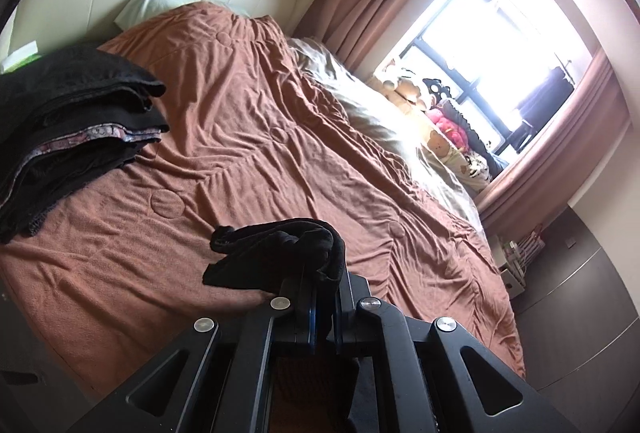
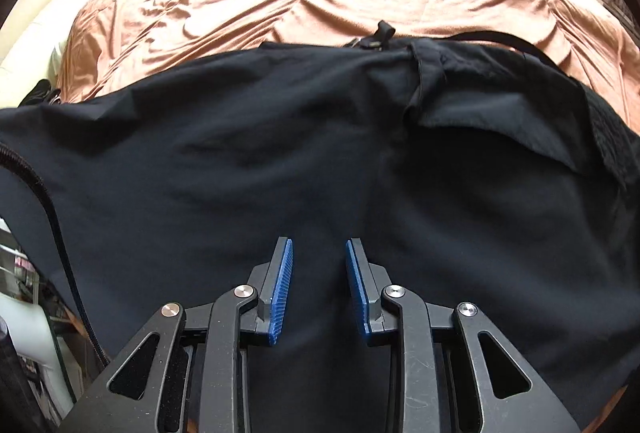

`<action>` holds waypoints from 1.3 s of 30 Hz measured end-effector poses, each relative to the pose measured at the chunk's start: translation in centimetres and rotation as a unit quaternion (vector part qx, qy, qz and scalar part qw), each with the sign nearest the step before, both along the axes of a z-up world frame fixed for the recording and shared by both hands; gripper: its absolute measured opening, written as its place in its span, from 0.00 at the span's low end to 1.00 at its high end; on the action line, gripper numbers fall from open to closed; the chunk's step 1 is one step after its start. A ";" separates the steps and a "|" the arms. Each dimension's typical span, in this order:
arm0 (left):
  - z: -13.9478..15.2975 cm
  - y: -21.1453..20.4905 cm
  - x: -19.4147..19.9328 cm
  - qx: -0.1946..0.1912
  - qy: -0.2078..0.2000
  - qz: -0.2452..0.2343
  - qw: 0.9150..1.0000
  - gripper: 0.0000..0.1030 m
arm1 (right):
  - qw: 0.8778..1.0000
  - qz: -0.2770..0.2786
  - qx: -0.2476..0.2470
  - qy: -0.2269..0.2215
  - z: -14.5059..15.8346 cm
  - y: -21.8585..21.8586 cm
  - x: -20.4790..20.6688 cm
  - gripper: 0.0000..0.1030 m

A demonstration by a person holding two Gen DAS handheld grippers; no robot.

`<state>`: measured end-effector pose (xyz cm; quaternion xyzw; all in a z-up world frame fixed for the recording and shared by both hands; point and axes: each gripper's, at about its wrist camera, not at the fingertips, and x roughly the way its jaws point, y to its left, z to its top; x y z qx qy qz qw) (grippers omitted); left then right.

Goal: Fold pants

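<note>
The left hand-held gripper pinches a bunch of the black pants above the bed; the right hand-held gripper hovers spread over them.

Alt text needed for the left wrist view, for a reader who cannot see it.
The left hand-held gripper is shut on a bunch of black pants fabric, held above a brown bedspread. A stack of folded dark clothes sits at the left, and a bright window at the right.
</note>
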<state>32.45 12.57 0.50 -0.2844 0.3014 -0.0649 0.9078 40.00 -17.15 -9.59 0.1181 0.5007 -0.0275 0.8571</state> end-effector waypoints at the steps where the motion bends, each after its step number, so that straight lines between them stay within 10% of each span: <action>1: 0.9 -0.6 0.0 0.003 -0.006 -0.005 1.000 0.06 | 1.000 0.004 0.017 -0.001 -0.2 0.3 -1.0 0.25; 19: 13.3 -16.3 0.0 0.079 -0.090 -0.118 0.986 0.06 | 0.989 -0.037 0.098 -0.107 4.0 -4.9 -16.8 0.25; 22: 14.8 -19.5 -0.2 0.091 -0.101 -0.140 0.981 0.06 | 0.985 -0.065 0.091 -0.130 5.0 -7.0 -20.0 0.42; 39: 16.6 -37.1 -0.5 0.120 -0.117 -0.260 0.951 0.06 | 0.950 -0.217 0.095 -0.205 6.5 -16.3 -36.7 0.53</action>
